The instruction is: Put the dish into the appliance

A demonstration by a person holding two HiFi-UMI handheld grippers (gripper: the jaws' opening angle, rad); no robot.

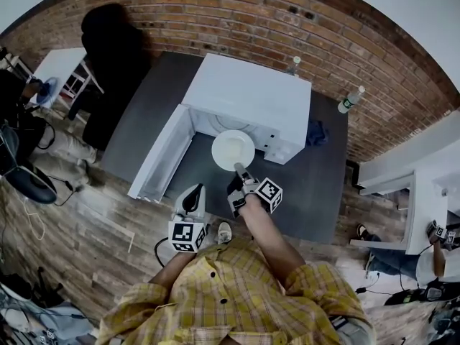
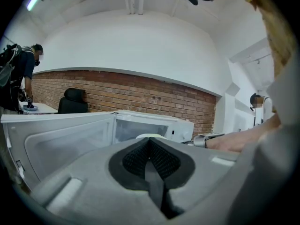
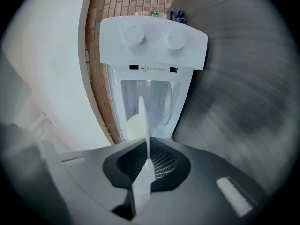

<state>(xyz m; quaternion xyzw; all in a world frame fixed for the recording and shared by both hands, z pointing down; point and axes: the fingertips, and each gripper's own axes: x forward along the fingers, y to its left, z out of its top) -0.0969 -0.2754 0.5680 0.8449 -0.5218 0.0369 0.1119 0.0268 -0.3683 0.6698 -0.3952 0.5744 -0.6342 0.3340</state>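
Note:
A white microwave (image 1: pixel 248 95) stands on a dark table (image 1: pixel 316 185), its door (image 1: pixel 159 153) swung open to the left. My right gripper (image 1: pixel 238 169) is shut on the near rim of a round white plate (image 1: pixel 233 149), which hangs level at the mouth of the cavity. In the right gripper view the plate (image 3: pixel 143 121) shows edge-on between the pads of the right gripper (image 3: pixel 148 161), in front of the open cavity (image 3: pixel 157 104). My left gripper (image 1: pixel 192 192) hangs back near the table's front edge. Its jaws (image 2: pixel 150 142) are shut with nothing between them.
Two bottles (image 1: pixel 351 99) (image 1: pixel 293 65) stand at the back right by the brick wall. A blue cloth (image 1: pixel 316 131) lies right of the microwave. A black chair (image 1: pixel 108 42) is at the back left. A person (image 2: pixel 26 74) stands at a far desk.

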